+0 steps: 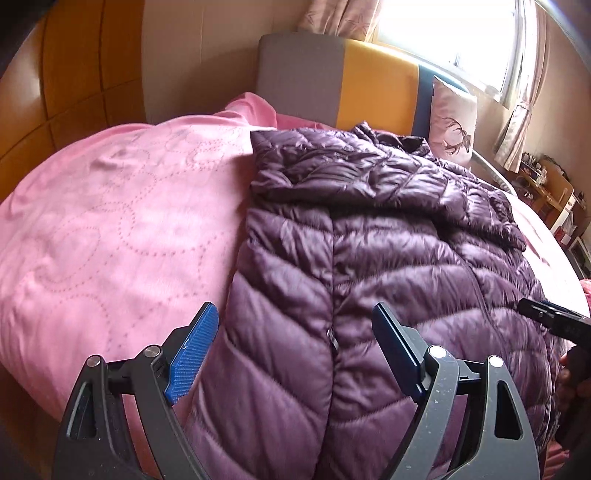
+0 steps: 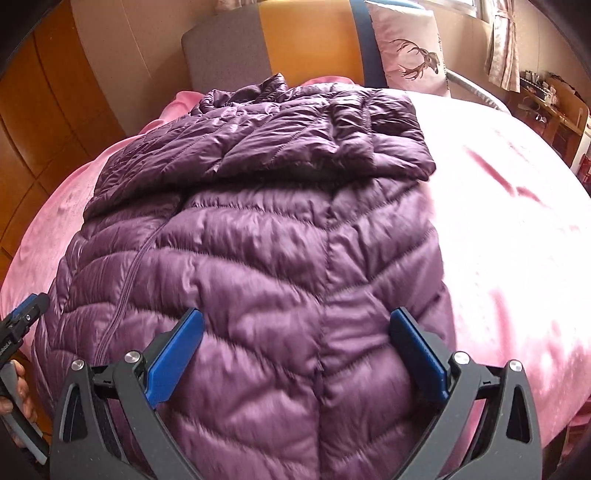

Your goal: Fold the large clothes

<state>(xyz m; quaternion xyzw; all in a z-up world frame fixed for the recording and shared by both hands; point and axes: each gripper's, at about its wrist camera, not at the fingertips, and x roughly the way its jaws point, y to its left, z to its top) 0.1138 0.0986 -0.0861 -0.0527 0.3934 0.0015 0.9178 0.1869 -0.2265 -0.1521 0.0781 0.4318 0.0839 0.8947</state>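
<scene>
A purple quilted down jacket (image 1: 388, 240) lies lengthwise on a pink bedspread (image 1: 110, 221), both sleeves folded in across its upper part. It also shows in the right wrist view (image 2: 266, 251). My left gripper (image 1: 295, 325) is open, empty, over the jacket's near left hem. My right gripper (image 2: 297, 332) is open, empty, over the near right hem. The right gripper's tip shows at the left wrist view's right edge (image 1: 546, 317); the left gripper's tip shows at the right wrist view's left edge (image 2: 26, 314).
A grey, yellow and blue headboard (image 1: 332, 77) stands behind the bed, with a deer-print pillow (image 2: 410, 51) against it. Wooden wardrobe doors (image 1: 74, 74) are at the left. A cluttered wooden shelf (image 1: 546, 192) and curtained window (image 1: 461, 29) are at the right.
</scene>
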